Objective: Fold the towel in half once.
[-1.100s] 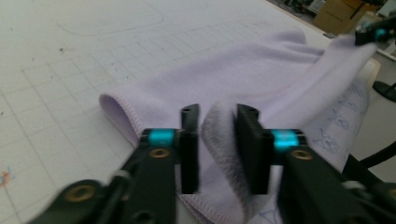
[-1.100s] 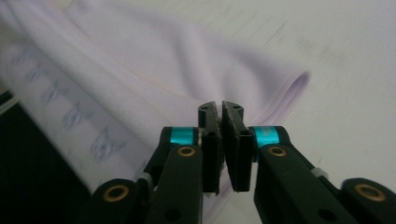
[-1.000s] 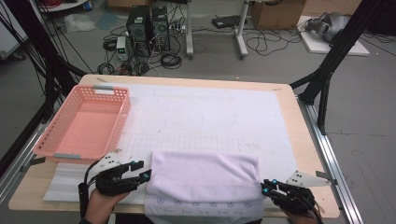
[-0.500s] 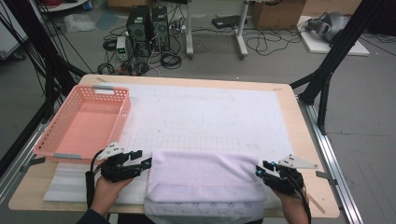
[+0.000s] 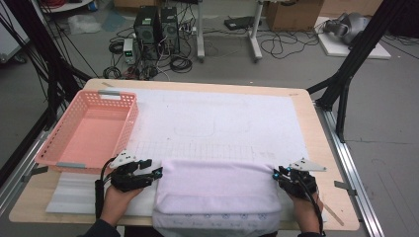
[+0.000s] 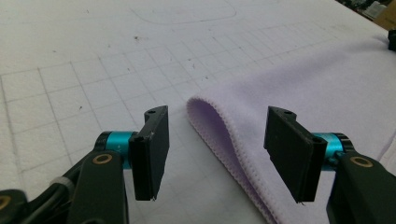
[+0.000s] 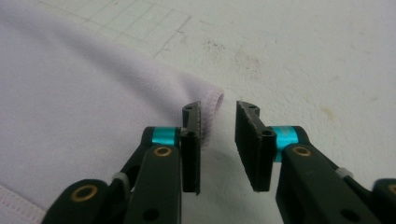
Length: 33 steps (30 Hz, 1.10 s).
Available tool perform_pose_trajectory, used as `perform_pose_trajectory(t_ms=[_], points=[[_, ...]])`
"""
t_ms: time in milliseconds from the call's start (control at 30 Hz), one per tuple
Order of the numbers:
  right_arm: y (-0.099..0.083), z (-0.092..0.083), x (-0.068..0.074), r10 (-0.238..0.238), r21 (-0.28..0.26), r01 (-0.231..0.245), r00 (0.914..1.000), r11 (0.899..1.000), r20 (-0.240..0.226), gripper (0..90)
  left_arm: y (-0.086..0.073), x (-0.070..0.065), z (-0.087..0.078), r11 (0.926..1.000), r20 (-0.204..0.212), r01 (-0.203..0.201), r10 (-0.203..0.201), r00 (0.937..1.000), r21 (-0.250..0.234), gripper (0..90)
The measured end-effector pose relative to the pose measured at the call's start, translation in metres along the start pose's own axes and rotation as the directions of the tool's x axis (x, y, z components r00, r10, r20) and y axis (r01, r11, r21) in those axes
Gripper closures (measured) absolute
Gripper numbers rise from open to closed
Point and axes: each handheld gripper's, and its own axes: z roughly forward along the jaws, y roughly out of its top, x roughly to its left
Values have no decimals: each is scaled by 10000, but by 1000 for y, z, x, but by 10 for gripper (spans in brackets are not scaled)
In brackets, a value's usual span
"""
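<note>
From the high view we see a lilac cloth (image 5: pixel 217 195) folded at the near edge of the table (image 5: pixel 316 118), on a white gridded mat (image 5: pixel 217 118), with a pink basket (image 5: pixel 89 131) at far left. The left gripper (image 5: pixel 157 173) sits at the cloth's left corner, the right gripper (image 5: pixel 276 174) at its right corner. We can read no writing or brand anywhere.

In the left gripper view, our jaws stand spread, having just been opening; the cloth's folded hem (image 6: pixel 219 135) lies between them, untouched.

In the right gripper view, the jaws have just been closing, narrowly parted about the cloth's stitched corner (image 7: pixel 210 109); one pad seems to touch it.
</note>
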Motion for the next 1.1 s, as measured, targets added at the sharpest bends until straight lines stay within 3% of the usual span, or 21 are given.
perform_pose_trajectory(t_ms=[100,267,433,567,600,633,733,800,833,867,967,1100], points=[[2,0,0,-17,-381,18,10000,9993,5,581,2,2,1,10000,76,32,-32,10000,19,400],[8,-4,-6,702,-1059,-738,9968,9916,-369,429,15,13,9,9987,265,502,-503,9984,51,403],[15,11,-4,317,-526,-370,9948,9979,-968,412,24,17,29,9972,302,479,-497,9983,572,404],[17,26,-1,-154,139,171,9927,9998,-1192,409,23,9,39,9929,372,-255,213,9991,1160,433],[16,30,-1,-265,387,317,9916,9987,-1267,399,22,8,39,9918,451,-408,356,9983,1211,517],[16,30,-2,-131,347,180,9907,9992,-1357,398,22,7,40,9897,423,-615,564,9975,1289,605],[16,30,-5,-417,389,487,9854,9981,-1651,398,22,2,41,9861,409,-962,915,9950,1353,819],[16,29,-5,-399,466,485,9846,9977,-1704,467,22,3,41,9864,436,-876,823,9957,1390,845],[18,29,-5,-292,568,390,9859,9976,-1645,642,23,5,40,9879,391,-762,715,9967,1353,850],[22,28,-8,-36,804,210,9776,9965,-2106,826,24,7,41,9896,305,-678,644,9975,1272,854],[33,33,-9,-783,1080,1071,9670,9884,-2425,839,34,14,42,9932,63,-480,476,9988,1062,861],[49,38,-15,-1034,657,1195,9723,9907,-2097,848,57,22,50,9931,-333,-642,678,9971,985,861]])
